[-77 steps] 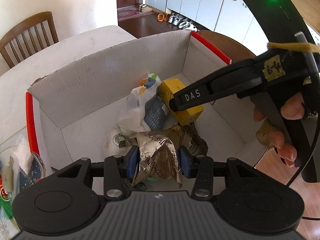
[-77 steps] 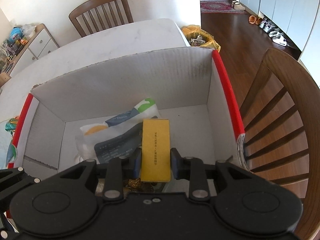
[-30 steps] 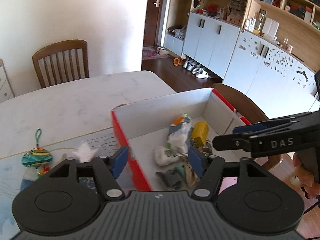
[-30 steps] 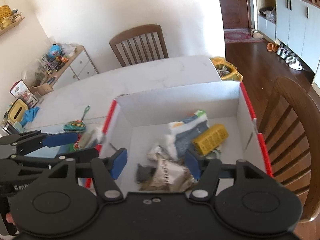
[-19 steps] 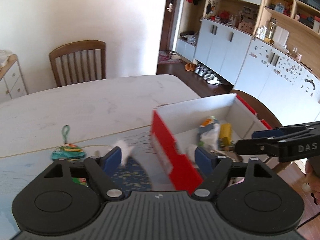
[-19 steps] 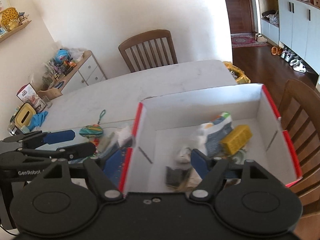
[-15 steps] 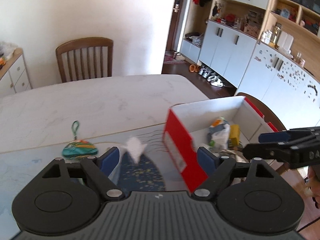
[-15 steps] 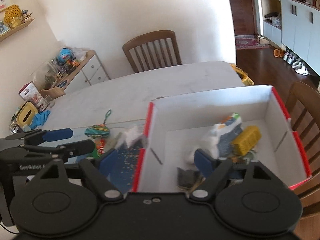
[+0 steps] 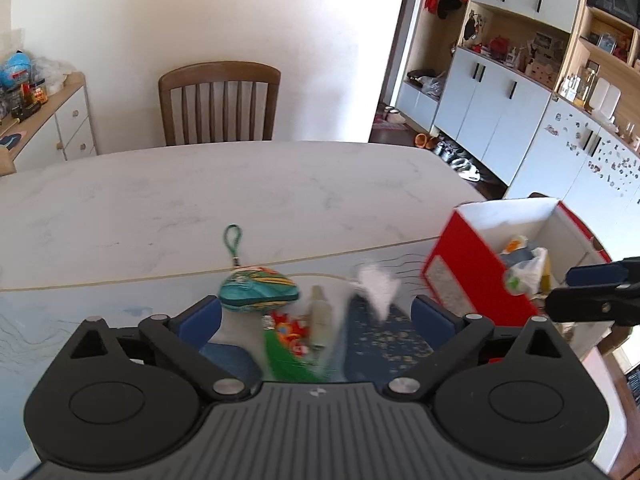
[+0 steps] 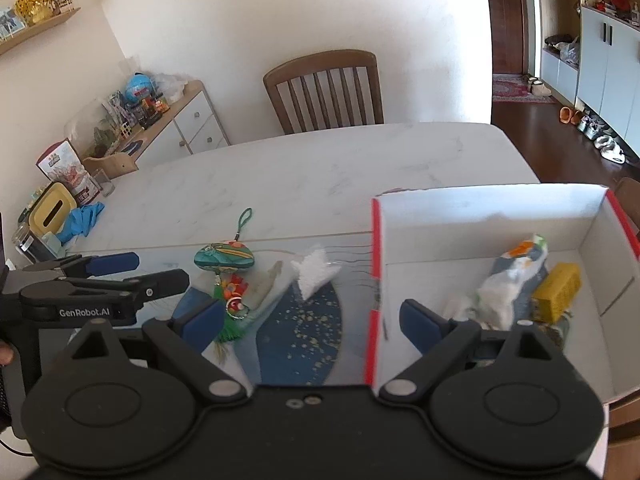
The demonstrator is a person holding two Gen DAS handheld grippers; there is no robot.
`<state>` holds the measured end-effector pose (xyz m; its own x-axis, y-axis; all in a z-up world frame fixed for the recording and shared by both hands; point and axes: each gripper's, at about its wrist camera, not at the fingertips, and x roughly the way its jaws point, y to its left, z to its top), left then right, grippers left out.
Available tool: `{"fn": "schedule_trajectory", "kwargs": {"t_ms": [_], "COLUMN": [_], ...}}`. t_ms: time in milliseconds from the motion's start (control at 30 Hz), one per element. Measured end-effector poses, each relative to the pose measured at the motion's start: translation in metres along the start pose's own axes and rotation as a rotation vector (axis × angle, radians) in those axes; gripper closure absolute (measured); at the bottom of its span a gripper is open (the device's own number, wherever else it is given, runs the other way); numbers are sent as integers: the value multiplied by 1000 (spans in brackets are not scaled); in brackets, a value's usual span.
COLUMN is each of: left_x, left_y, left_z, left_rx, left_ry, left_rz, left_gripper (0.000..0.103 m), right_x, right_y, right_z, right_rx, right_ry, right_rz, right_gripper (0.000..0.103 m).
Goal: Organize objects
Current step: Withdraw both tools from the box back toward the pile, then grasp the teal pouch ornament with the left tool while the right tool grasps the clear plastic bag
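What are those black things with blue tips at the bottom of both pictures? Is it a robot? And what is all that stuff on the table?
No robot: a person holds two grabber tools, one in each hand, each with a camera looking out over its two fingers. One picture is from the left gripper, the other from the right gripper. Both are open and hold nothing. On the white table stands a red and white cardboard box with a yellow packet and a plastic bag inside. Beside the box lie a teal pouch with a green loop, a white crumpled tissue and a red and green tasselled charm.
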<state>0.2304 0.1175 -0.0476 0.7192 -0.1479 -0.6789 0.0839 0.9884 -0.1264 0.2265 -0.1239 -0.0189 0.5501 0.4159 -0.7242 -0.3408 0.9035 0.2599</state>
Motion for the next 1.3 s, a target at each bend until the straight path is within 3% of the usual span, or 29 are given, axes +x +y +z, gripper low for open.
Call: {"fn": "schedule_trajectory", "kwargs": {"t_ms": [167, 433, 900, 1300], "left_x": [17, 45, 108, 142], "left_y": [22, 62, 58, 73], "left_z": [-5, -1, 8, 3], "left_rx": [34, -25, -5, -49], "left_ry": [-5, 13, 91, 137], "left_rz": [42, 50, -4, -3], "left_gripper": [1, 1, 1, 1], "right_x": [17, 45, 112, 167], "right_y": [16, 40, 64, 48], "right_z": [3, -2, -2, 10], "right_rx": [-8, -52, -179, -172], "right_ry": [21, 69, 122, 157], "right_rz": [-3, -15, -104, -177], "right_gripper": [9, 9, 14, 29]}}
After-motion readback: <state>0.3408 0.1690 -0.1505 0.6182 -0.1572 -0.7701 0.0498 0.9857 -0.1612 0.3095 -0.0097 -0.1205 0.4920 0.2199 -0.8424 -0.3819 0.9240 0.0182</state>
